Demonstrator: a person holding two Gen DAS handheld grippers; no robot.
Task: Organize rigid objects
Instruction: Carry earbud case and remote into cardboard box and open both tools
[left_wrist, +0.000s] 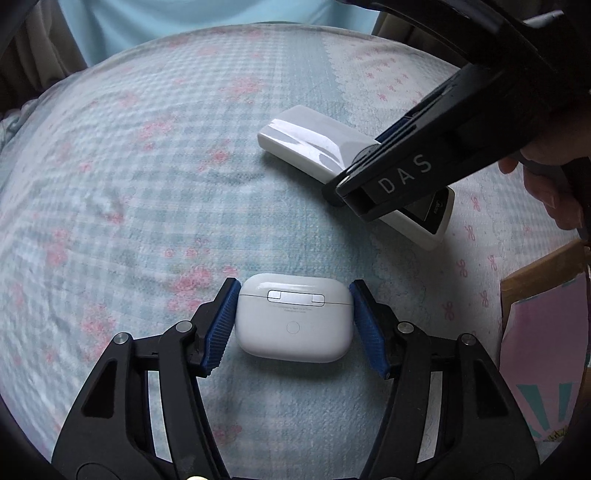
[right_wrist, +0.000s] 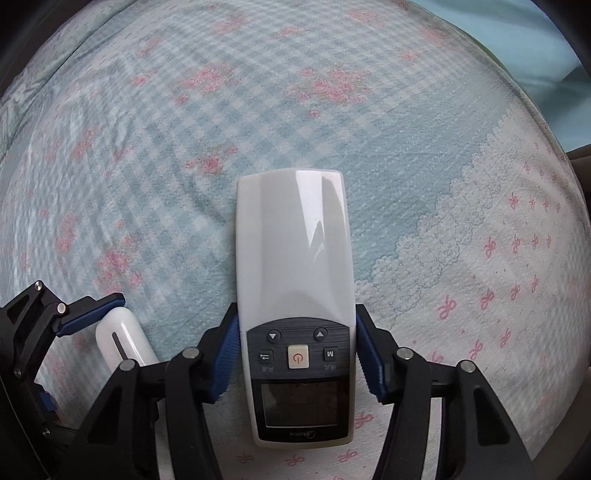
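Left gripper (left_wrist: 293, 321), blue ribbed pads clamped on a glossy white rounded earbud case (left_wrist: 293, 317), above the checked floral bedspread (left_wrist: 147, 166). Right gripper (right_wrist: 297, 354) grips a white rectangular remote control (right_wrist: 295, 258) at its dark button panel.

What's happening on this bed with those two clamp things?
A person is tidying small hard items off a checked bedspread using a hand-held gripper in each hand. The left gripper has closed its blue pads on the sides of a white earbud case. The right gripper has clamped a white remote control across its button end; the remote appears to lie flat on the cover. A person's hand shows behind the right gripper. A cardboard box sits at the edge.
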